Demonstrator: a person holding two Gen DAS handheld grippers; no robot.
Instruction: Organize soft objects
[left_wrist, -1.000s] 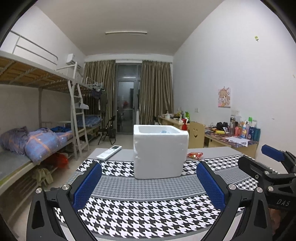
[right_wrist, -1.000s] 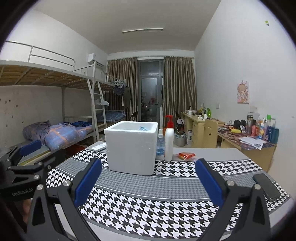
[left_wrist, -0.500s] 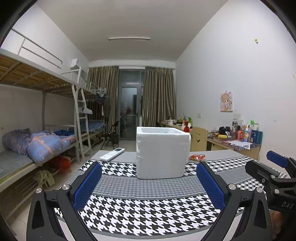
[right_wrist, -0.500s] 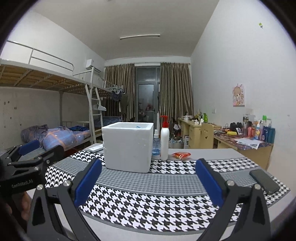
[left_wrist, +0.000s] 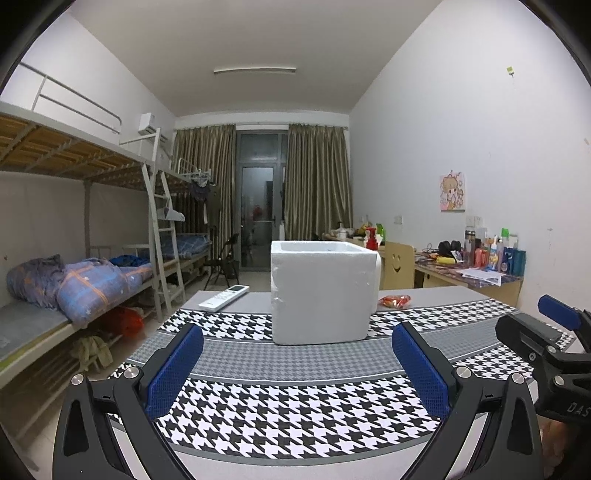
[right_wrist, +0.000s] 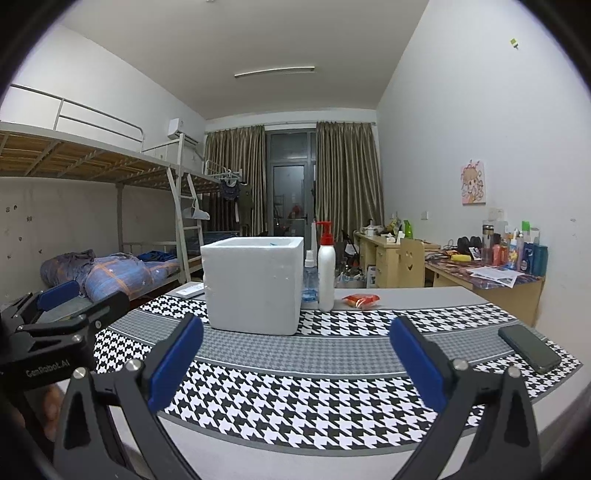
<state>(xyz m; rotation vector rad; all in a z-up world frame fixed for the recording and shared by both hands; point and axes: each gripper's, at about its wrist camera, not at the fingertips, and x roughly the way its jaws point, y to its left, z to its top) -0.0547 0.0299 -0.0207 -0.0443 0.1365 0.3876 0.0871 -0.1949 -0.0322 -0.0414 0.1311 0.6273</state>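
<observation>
Room: dorm setup, bunk beds (left_wrist: 74, 155) sitting along the left wall, curtains (right_wrist: 347, 177) hanging at the far end, cluttered desks (right_wrist: 491, 273) running down the right.
Table: houndstooth cloth (left_wrist: 295, 406) covering most of it, black-and-white bands with grey ones between.
Foam box (left_wrist: 323, 291): white, open top, standing upright on the cloth around the middle. Something blue is peeking over the rim in the right wrist view, can't tell what it is.
Left gripper (left_wrist: 297, 363): hovering low over the near edge of the cloth, jaws spread wide, nothing between the blue pads.
Right gripper (right_wrist: 295, 354): same deal, jaws gaping wide and holding nothing, pointing at the box.
Pump bottle (right_wrist: 326, 269): white with a red top, standing just right of the box, small clear spray bottle (right_wrist: 309, 277) tucked between them.
Snack packet (right_wrist: 361, 300): orange-red, lying near the bottle.
Phone (right_wrist: 529, 348): dark, lying flat on the cloth's right side.
Remote (left_wrist: 223, 297): white, resting left of the box.
</observation>
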